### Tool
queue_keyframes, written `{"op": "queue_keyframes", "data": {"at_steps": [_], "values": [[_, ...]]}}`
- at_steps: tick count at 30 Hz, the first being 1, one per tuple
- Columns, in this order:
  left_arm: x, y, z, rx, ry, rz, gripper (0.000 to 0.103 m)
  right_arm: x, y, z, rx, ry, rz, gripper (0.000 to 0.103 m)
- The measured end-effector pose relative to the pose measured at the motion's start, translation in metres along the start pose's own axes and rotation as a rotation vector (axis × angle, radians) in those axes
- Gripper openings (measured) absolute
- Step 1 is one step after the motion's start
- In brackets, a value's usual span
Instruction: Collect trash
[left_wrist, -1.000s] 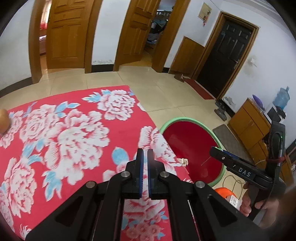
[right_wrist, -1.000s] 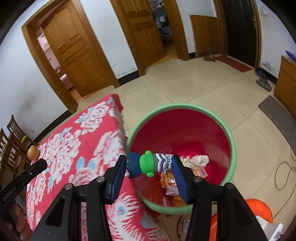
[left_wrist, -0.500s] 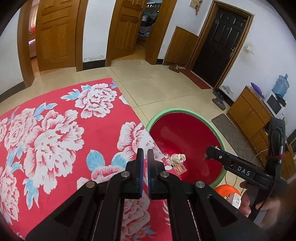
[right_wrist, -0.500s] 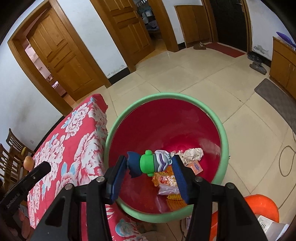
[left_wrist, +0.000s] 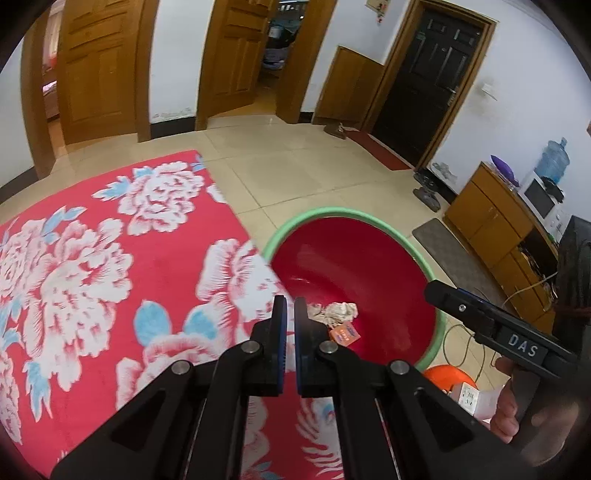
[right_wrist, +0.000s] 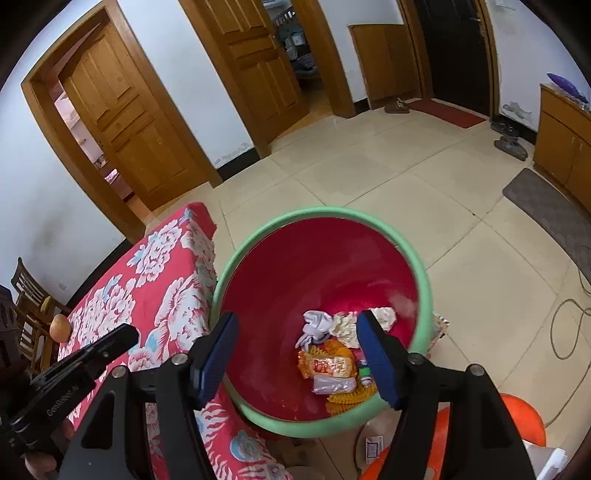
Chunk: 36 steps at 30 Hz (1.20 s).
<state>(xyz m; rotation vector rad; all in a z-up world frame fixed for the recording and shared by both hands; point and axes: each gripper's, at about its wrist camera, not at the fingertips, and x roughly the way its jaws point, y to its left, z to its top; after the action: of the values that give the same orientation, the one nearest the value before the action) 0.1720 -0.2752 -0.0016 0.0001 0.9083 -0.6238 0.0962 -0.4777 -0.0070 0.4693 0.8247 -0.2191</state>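
1. Beside the table with the red flowery cloth (right_wrist: 155, 280) stands a big red tub with a green rim (right_wrist: 310, 214). It sits on the pale tiled floor.
2. Over the tub hangs the right gripper (right_wrist: 295, 354). Its jaws are opening, and nothing is between them.
3. Down in the tub lies the trash: a white crumpled cloth (right_wrist: 314, 326), an orange snack packet (right_wrist: 327, 363), a clear wrapped thing (right_wrist: 334, 384) and some yellow wavy bits (right_wrist: 345, 397).
4. A small green thing peeks out next to the right blue finger (right_wrist: 376, 358). That finger hides most of it, so I cannot tell what it is.
5. Over the edge of the cloth is the left gripper (left_wrist: 290, 321). Its two jaws are pressed nearly together, with nothing between them.
6. From the left camera, only a crumpled paper (left_wrist: 338, 312) and a little orange packet (left_wrist: 345, 334) show in the tub. The cloth edge and the gripper cover the rest.
7. An orange round thing (right_wrist: 524, 417) sits on the floor by the tub. The black gripper arms cut it off.
8. A round fruit (right_wrist: 60, 328) rests at the far end of the table, partly behind the left gripper's black body.
9. A person's fingers (left_wrist: 504, 415) show at the right edge of the left view, blurry and dark.
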Motion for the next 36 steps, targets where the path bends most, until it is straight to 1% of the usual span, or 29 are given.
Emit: {"op": "queue_keyframes", "data": {"at_steps": [5, 9, 11, 12, 13, 15, 16, 20, 24, 28, 30, 32, 36], "values": [[0.011, -0.018, 0.001, 0.032, 0.011, -0.044, 0.002, -0.013, -0.01, -0.003, 0.035, -0.027, 0.002, 0.071], [0.022, -0.032, 0.0, 0.062, 0.023, -0.079, 0.002, -0.017, -0.016, -0.005, 0.044, -0.032, -0.002, 0.071], [0.024, -0.036, -0.001, 0.066, 0.026, -0.093, 0.006, -0.018, -0.018, -0.006, 0.051, -0.033, -0.003, 0.071], [0.024, -0.037, -0.001, 0.066, 0.027, -0.096, 0.017, -0.018, -0.02, -0.006, 0.054, -0.034, -0.002, 0.071], [0.024, -0.037, -0.002, 0.063, 0.026, -0.096, 0.033, -0.019, -0.021, -0.006, 0.056, -0.036, -0.003, 0.071], [0.021, -0.036, -0.004, 0.053, 0.012, -0.086, 0.044, -0.02, -0.022, -0.007, 0.058, -0.037, 0.0, 0.071], [0.019, -0.036, -0.004, 0.054, 0.006, -0.078, 0.046, -0.02, -0.022, -0.007, 0.058, -0.037, 0.001, 0.071], [0.01, -0.033, -0.008, 0.052, 0.007, -0.061, 0.047, -0.024, -0.021, -0.01, 0.058, -0.039, 0.005, 0.071], [-0.004, -0.026, -0.011, 0.039, -0.006, -0.054, 0.054, -0.032, -0.017, -0.014, 0.053, -0.046, 0.018, 0.071], [-0.022, -0.019, -0.014, 0.037, -0.026, -0.04, 0.057, -0.042, -0.007, -0.018, 0.041, -0.057, 0.034, 0.073], [-0.032, -0.014, -0.014, 0.039, -0.04, -0.019, 0.06, -0.047, -0.002, -0.021, 0.034, -0.062, 0.039, 0.074], [-0.04, -0.007, -0.014, 0.031, -0.051, 0.002, 0.061, -0.051, 0.003, -0.023, 0.026, -0.064, 0.044, 0.074], [-0.049, 0.017, -0.013, -0.01, -0.045, 0.039, 0.061, -0.055, 0.01, -0.026, 0.015, -0.064, 0.051, 0.074]]}}
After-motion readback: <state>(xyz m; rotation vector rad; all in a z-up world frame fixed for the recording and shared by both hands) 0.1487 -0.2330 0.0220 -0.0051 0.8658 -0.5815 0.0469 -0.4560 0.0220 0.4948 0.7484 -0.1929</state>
